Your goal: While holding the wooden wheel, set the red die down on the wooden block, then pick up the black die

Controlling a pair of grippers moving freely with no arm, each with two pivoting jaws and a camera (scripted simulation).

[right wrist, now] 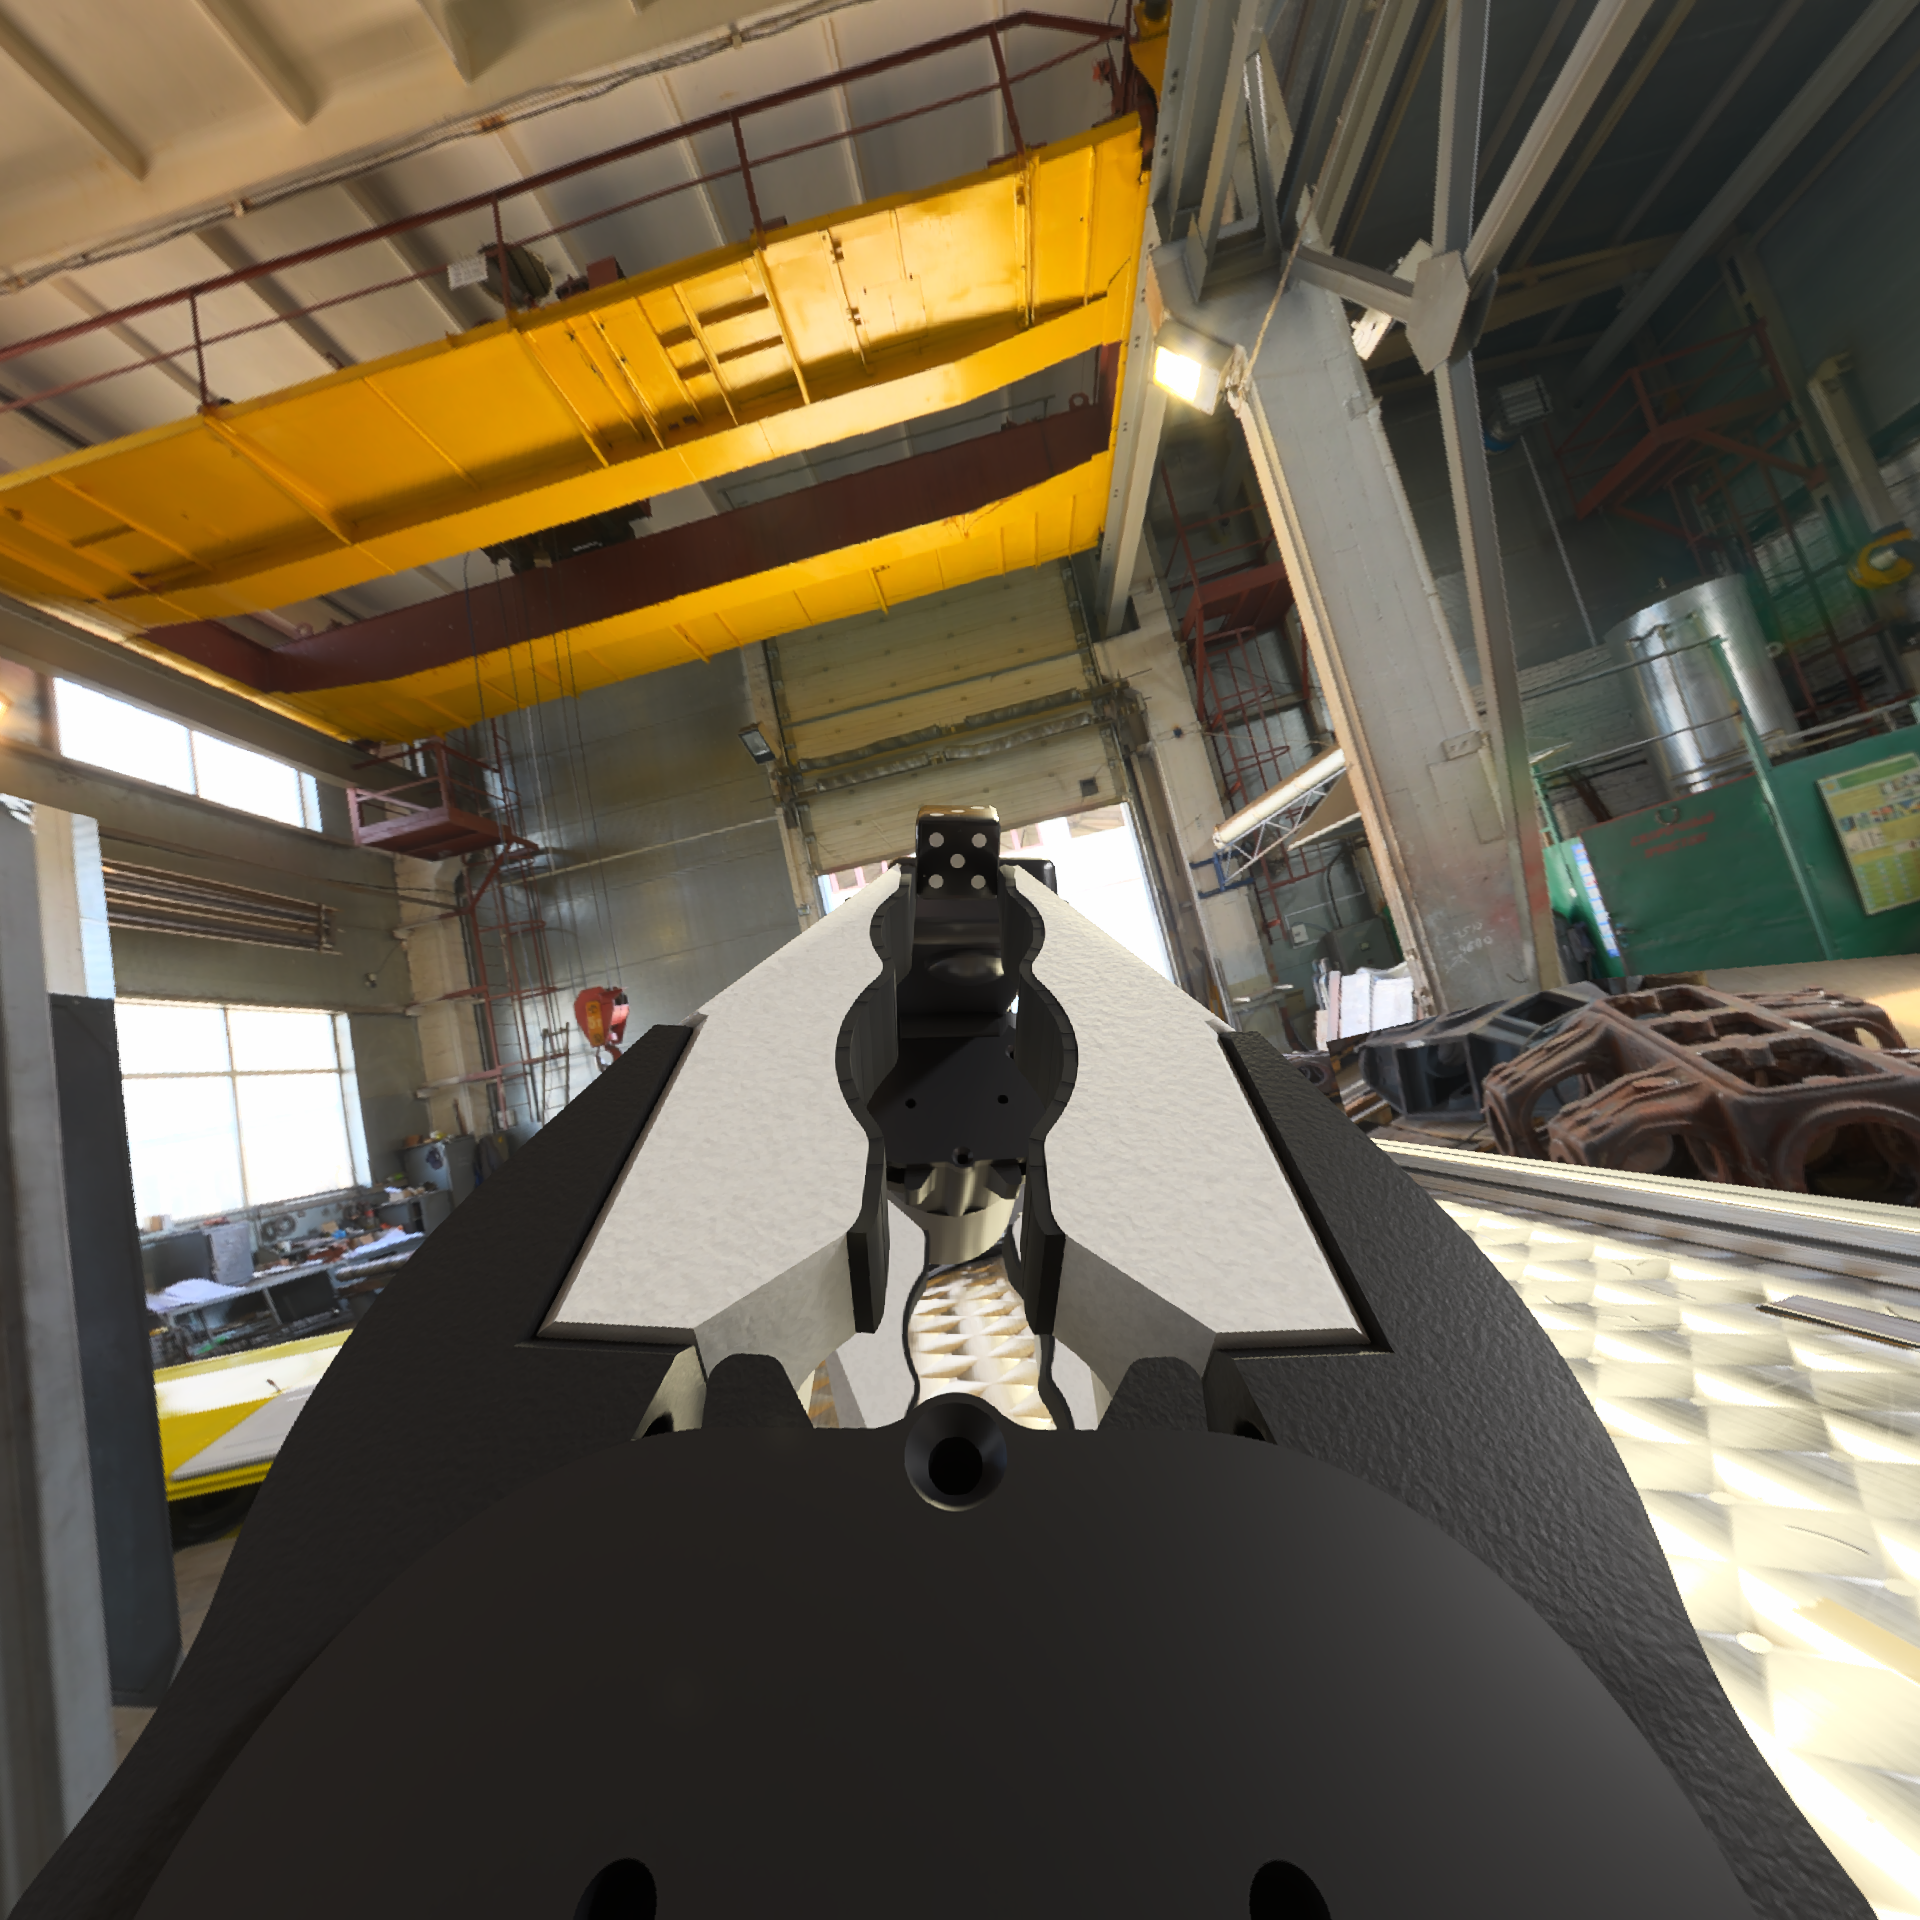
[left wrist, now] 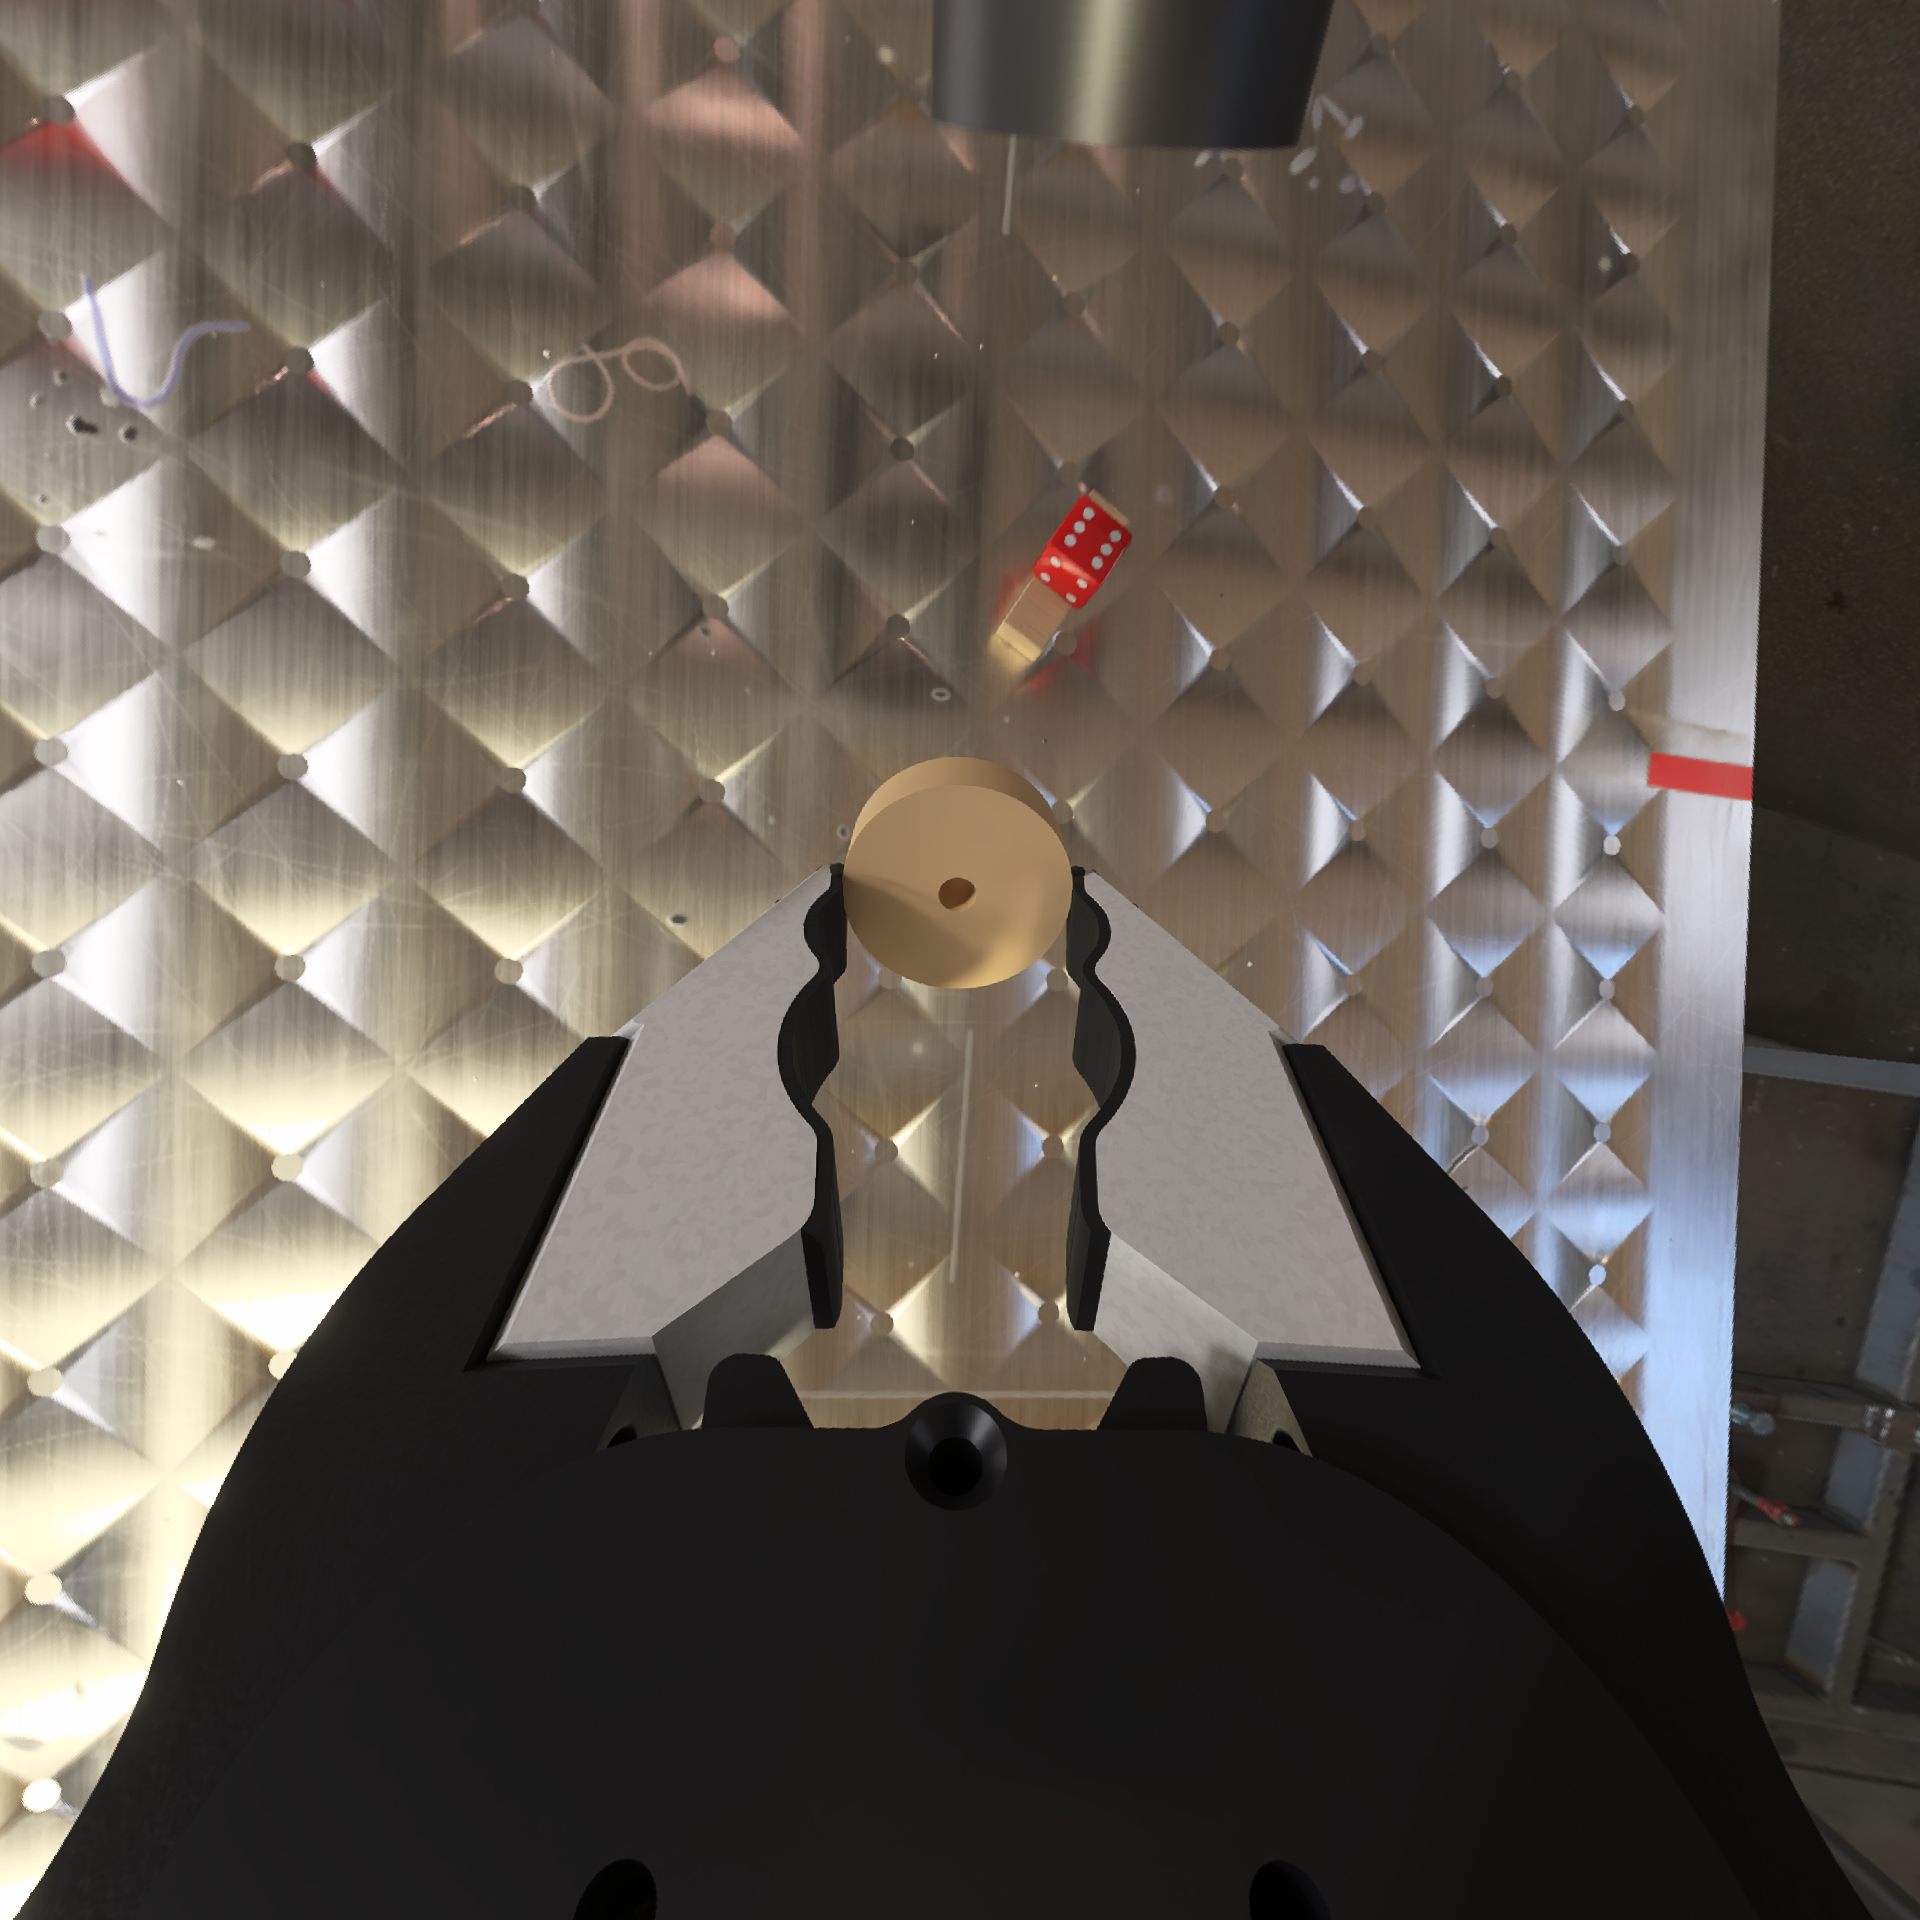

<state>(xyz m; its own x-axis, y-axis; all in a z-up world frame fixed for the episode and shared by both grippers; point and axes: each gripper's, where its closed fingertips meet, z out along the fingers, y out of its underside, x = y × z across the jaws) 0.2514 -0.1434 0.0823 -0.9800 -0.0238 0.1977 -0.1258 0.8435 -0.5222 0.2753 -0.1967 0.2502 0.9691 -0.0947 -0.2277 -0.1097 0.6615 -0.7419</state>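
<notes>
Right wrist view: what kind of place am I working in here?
Most likely a heavy-industry workshop: a yellow overhead crane spans the roof, rusty cast-metal frames lie stacked on the floor, and a roll-up bay door stands behind.

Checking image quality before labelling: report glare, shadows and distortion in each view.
Left wrist view: strong glare streaks across the embossed metal table, wooden wheel evenly lit, red die sharp. Right wrist view: black die backlit by the bright doorway, wide-angle bending of the columns.

Two dice — one red die (left wrist: 1083, 563), one black die (right wrist: 957, 854) — plus one wooden wheel (left wrist: 958, 883) and one wooden block (left wrist: 1029, 623).
</notes>
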